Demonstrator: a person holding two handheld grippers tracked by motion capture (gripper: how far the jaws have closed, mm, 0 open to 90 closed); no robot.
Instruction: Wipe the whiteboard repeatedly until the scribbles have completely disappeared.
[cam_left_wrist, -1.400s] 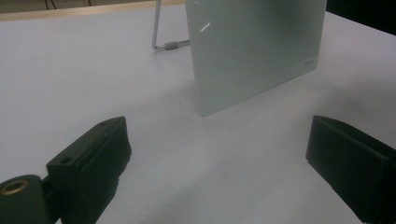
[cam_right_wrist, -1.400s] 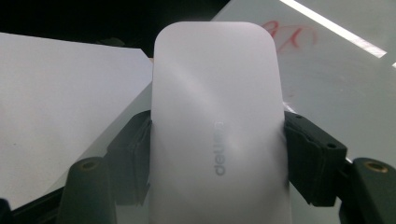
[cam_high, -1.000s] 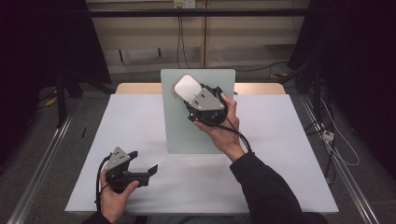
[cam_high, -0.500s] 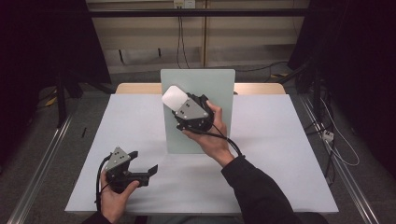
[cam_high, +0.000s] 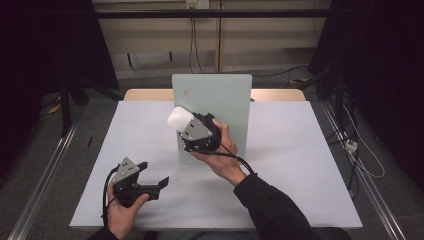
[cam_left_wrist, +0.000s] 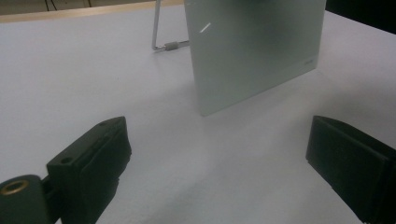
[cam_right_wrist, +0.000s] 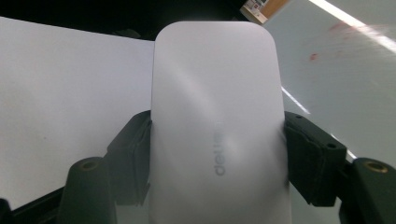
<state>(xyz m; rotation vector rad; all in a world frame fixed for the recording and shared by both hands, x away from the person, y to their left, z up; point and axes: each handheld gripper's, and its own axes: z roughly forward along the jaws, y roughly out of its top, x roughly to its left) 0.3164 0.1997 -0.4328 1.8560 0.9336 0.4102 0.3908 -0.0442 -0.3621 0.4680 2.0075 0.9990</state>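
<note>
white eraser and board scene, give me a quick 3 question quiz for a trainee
1. True or false: the right claw is shut on the white eraser.
2. Multiple choice: how does the glass board stand on the table? A) flat on its face B) upright on a metal stand C) held up by the left claw
3. Fill in: the left claw, near the table's front edge, has its jaws ____ and holds nothing.

Key: 1 true, the jaws press the eraser's two sides in the right gripper view. 2 B, the left gripper view shows a stand behind it. 3 open.
</note>
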